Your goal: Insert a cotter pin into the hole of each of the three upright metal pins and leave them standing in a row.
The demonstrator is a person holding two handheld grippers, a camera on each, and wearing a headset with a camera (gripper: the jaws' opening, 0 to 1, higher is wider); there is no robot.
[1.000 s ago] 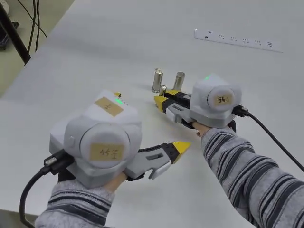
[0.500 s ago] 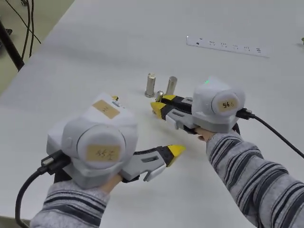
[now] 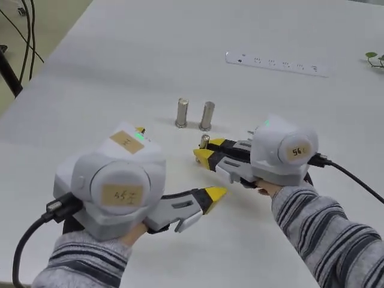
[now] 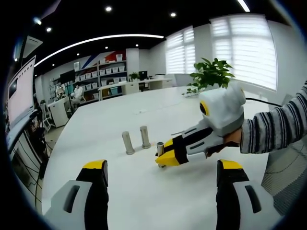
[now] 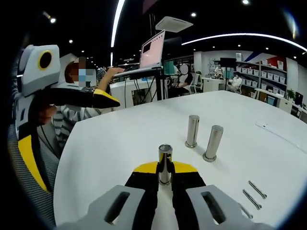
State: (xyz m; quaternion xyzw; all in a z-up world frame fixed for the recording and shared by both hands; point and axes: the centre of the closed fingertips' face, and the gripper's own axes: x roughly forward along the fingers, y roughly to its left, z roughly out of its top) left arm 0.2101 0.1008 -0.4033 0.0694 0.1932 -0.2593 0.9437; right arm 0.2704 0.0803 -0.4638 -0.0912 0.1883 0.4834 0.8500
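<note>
steel, by the shine: in the head view two standing pins point(image 3: 182, 113) are upright side by side on the white table point(image 3: 120, 72), with a power strip point(image 3: 276, 63) well beyond them. nearer, the right gripper point(image 3: 209, 148) has its jaws pinched on a third, the held pin point(image 3: 204, 141), upright and apart from the pair. the left gripper point(image 3: 178, 162) hovers with jaws spread wide, holding nothing.

the left gripper view agrees: its own jaws are spread, and the held pin sits at the other gripper's yellow tips.

the right gripper view shows the grip low on the shank, top free. thin cotter pins point(image 5: 252, 194) lie on the table to the right. the metal pins look stiff, smooth and narrow-footed — likely to slip or topple, so a low, firm hold suits. the cotter pins look light and skittish — best pinched near one end. no cross hole can be made out.
</note>
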